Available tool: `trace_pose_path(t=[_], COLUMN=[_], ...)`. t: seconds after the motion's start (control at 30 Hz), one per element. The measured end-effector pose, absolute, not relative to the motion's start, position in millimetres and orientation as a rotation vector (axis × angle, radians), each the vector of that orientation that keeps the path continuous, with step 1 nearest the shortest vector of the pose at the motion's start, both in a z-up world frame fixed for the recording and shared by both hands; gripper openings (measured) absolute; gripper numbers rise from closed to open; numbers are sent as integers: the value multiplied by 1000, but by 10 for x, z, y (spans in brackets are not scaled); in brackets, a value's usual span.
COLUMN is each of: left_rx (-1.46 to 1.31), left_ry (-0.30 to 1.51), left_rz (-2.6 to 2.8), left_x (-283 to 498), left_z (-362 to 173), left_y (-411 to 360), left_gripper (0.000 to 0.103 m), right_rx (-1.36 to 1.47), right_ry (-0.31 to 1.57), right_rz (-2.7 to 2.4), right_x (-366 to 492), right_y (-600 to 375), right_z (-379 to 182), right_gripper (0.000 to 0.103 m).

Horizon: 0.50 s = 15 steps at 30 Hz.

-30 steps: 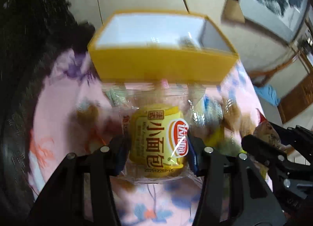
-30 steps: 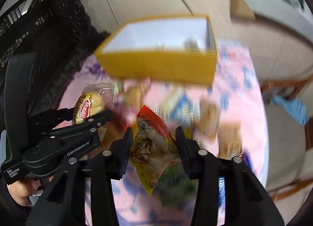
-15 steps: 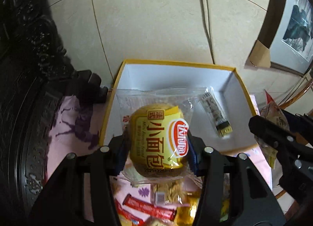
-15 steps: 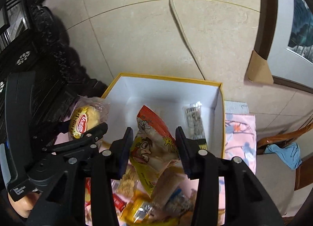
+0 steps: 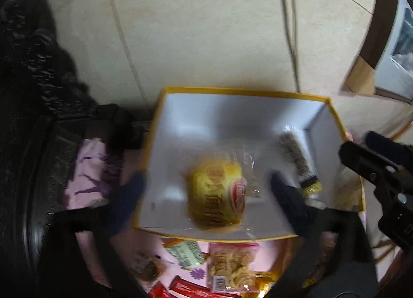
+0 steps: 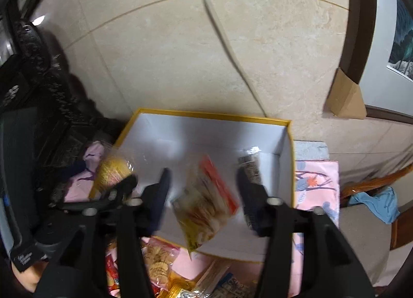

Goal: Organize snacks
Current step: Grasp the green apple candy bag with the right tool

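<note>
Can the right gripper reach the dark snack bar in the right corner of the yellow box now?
Probably yes: the snack bar lies uncovered beside the right gripper, whose opening jaws have released the red-topped packet.
</note>
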<state>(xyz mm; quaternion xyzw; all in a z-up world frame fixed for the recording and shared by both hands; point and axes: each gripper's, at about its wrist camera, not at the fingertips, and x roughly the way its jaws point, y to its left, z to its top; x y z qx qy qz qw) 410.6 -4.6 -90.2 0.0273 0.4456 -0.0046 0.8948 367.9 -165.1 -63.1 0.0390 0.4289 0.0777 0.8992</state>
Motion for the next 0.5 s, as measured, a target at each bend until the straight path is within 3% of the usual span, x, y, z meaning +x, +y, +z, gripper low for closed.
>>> trace_pose_path(t=[0.27, 0.5], left_rx=[19, -62], left_ry=[910, 988], left_rz=[-8, 7], left_x=[3681, 2731], left_z=[-812, -1224], left_y=[154, 359], left_gripper=[101, 101], right_rx=[106, 37], right_ry=[933, 1196], right_rz=[220, 288], right_x=[3140, 1974], right_y=[-1803, -1841], right_z=[-626, -1565], right_gripper=[70, 70])
